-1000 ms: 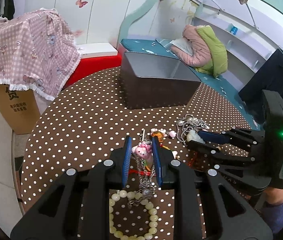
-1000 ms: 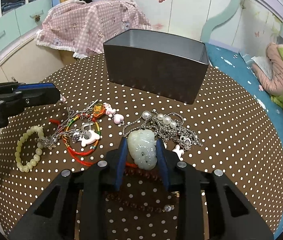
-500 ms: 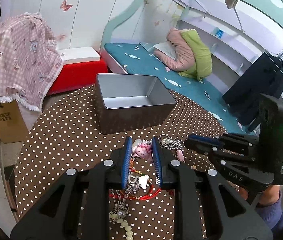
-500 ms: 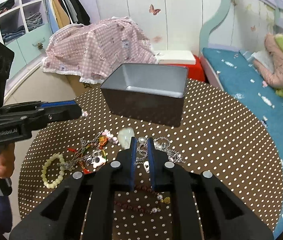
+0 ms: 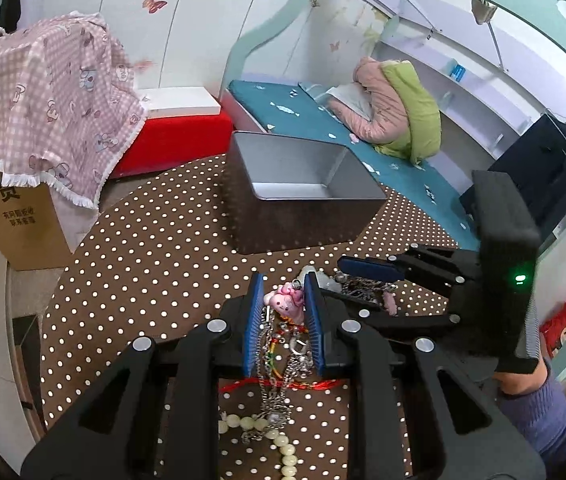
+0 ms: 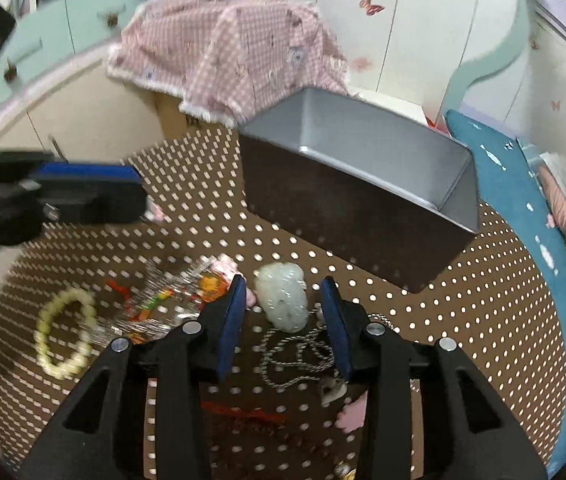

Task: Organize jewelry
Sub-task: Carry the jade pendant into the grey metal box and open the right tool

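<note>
My left gripper (image 5: 281,292) is shut on a pink pig charm (image 5: 285,302); silver chains and coloured cords (image 5: 279,356) hang from it, trailing to a pale bead bracelet (image 5: 271,438). My right gripper (image 6: 283,292) is open, its jaws either side of a pale green jade pendant (image 6: 285,300) lying on the dotted tablecloth, apart from it. A silver chain (image 6: 299,354) lies below the pendant. The open grey metal box (image 5: 303,184) stands beyond; it also shows in the right wrist view (image 6: 363,184). The right gripper appears in the left wrist view (image 5: 367,270).
More jewelry lies on the brown dotted round table (image 6: 483,300): a bead bracelet (image 6: 65,332), colourful cords (image 6: 171,300), a red cord (image 6: 243,412), a pink charm (image 6: 353,414). A cloth-covered cardboard box (image 5: 19,208) stands left; a bed (image 5: 363,148) lies behind.
My right gripper has opened and now sits around the jade pendant on the table. My left gripper keeps the pig charm and has lifted its cluster slightly toward the box.
</note>
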`<state>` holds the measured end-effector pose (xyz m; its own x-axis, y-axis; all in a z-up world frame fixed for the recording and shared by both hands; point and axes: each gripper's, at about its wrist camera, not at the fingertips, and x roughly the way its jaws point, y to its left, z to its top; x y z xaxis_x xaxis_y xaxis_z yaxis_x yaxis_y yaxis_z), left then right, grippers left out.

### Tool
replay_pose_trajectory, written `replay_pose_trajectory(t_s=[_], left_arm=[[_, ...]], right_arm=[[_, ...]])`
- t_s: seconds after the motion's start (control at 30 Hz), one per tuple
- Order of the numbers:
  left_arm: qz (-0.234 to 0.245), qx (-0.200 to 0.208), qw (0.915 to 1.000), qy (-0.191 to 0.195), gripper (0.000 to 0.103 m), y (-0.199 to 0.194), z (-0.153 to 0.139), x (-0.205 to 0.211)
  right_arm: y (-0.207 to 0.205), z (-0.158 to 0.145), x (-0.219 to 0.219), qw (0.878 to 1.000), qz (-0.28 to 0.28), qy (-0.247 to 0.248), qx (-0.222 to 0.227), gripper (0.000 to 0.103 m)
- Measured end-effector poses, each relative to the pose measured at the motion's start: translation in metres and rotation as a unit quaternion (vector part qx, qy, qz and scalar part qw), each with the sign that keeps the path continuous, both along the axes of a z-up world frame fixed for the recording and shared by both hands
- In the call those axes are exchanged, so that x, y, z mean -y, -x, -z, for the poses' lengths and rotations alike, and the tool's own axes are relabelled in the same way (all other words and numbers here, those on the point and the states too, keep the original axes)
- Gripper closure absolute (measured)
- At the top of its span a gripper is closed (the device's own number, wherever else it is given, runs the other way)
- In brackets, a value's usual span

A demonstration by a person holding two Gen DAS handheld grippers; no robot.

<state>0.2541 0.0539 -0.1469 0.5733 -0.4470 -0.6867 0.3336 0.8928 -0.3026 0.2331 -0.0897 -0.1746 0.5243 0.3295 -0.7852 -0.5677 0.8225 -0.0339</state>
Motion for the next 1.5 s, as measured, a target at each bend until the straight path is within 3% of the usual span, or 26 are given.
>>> replay_pose_trajectory(t_s=[0.4,0.47,0.5,0.73,1.1,1.27,1.5], left_arm=[[0.004,-0.004,1.0,0.004,0.082,-0.006,0.005,0.0],[0.003,-0.007,1.0,0.004,0.082,-0.007,0.006,0.0],[0.004,-0.008,0.9999,0.005,0.082,-0.008,0.006,0.001],[0.015,-0.001,0.9999,0.009,0.082,-0.012,-0.002,0.01],[0.049,0.019,0.9982,0.029,0.082,-0.051,-0.057,0.041],[0.022,-0.017,0.9996,0.003,0.082,-0.111,-0.053,0.062],[0.002,-0.098,0.9951,-0.006,0.082,-0.158,-0.006,0.078]], right_arm=[[-0.012,0.005,0.002,0.999,-0.031,-0.002,-0.038,0.067],[-0.008,0.007,-0.006,0.999,-0.041,0.011,-0.032,0.07],[-0.007,0.007,-0.008,0.999,-0.043,0.012,-0.028,0.076],[-0.002,0.003,0.0,0.999,-0.033,0.007,-0.021,0.076],[-0.02,-0.066,0.057,0.992,0.035,-0.122,-0.007,0.076],[-0.053,-0.074,0.069,0.988,0.076,-0.133,-0.014,0.076],[-0.087,-0.061,0.059,0.99,0.074,-0.114,-0.046,0.076]])
